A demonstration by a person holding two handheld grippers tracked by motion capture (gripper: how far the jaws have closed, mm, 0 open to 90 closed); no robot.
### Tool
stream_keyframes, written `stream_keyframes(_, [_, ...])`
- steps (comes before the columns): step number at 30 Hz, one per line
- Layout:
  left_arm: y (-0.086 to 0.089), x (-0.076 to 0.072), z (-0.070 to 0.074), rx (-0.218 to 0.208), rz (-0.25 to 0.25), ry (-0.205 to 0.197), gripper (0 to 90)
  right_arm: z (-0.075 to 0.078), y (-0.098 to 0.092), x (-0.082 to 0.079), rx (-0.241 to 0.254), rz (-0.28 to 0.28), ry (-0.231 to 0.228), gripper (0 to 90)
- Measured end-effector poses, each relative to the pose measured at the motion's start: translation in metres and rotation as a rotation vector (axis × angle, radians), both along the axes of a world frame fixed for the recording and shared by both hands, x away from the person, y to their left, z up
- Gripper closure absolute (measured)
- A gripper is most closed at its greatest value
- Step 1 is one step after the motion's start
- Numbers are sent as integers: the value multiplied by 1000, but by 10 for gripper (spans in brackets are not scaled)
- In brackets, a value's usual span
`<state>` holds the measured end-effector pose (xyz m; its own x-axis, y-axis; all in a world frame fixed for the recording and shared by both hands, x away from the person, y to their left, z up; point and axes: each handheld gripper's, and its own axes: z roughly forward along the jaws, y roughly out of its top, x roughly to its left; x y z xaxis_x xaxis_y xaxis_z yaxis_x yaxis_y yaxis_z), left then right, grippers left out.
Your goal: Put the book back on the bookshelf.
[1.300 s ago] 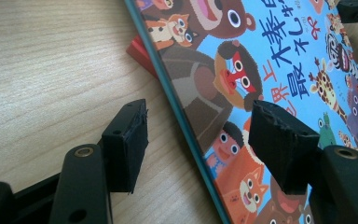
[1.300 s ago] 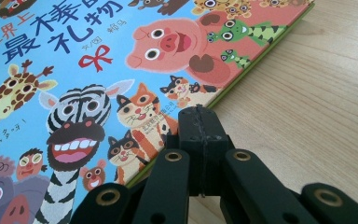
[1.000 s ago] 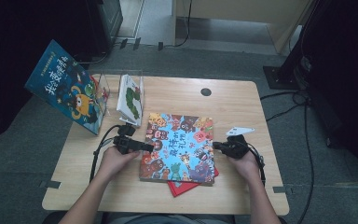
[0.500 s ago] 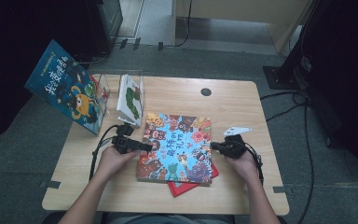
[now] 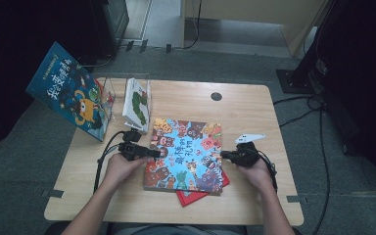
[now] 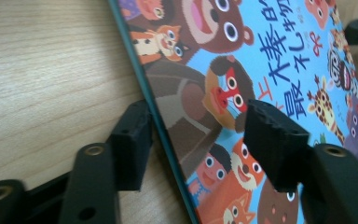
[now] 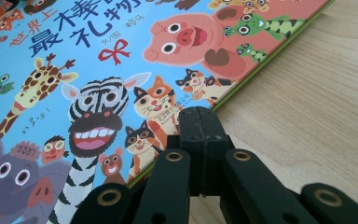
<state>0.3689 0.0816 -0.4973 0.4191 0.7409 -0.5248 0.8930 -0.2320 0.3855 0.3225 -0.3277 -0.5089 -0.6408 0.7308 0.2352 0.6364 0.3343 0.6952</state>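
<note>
Left gripper view: jaws straddle animal book (image 6: 242,93) edge.

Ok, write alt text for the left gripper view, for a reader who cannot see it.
The left claw straddles the near edge of a colourful animal picture book, one jaw on the wooden table side and one over the cover; the jaws have just been closing but do not yet pinch it. Cartoon bears, foxes, a giraffe and blue Chinese characters cover the book.

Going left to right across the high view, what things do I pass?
Tilted dark blue picture book → upright white book with green caterpillar → left gripper → colourful animal-cover picture book lying flat → right gripper
</note>
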Motion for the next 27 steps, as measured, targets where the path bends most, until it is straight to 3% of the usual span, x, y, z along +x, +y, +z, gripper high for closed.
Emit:
stream_keyframes(3, [2,2,3,-1,0,10,506,-1,0,0,14,-3,11,900])
stream_keyframes(7, [13,3,16,-111,20,18,536,-2,0,1,11,1,13,900])
stream_keyframes(8, [15,4,20,-117,20,20,539,-3,0,1,12,4,14,900])
stream_keyframes(11, [16,5,30,-69,1,22,538,-4,4,1,27,23,11,900])
stream_keyframes(16, [20,7,42,-75,-8,51,553,-4,9,1,27,35,0,900])
stream_keyframes(19, [18,8,51,-53,-31,37,560,-5,9,2,41,39,4,900])
stream_keyframes(23, [17,11,62,-117,-42,46,576,-7,8,3,70,38,17,900])
stream_keyframes(27, [11,15,71,-102,-55,44,582,-8,12,4,89,55,17,900])
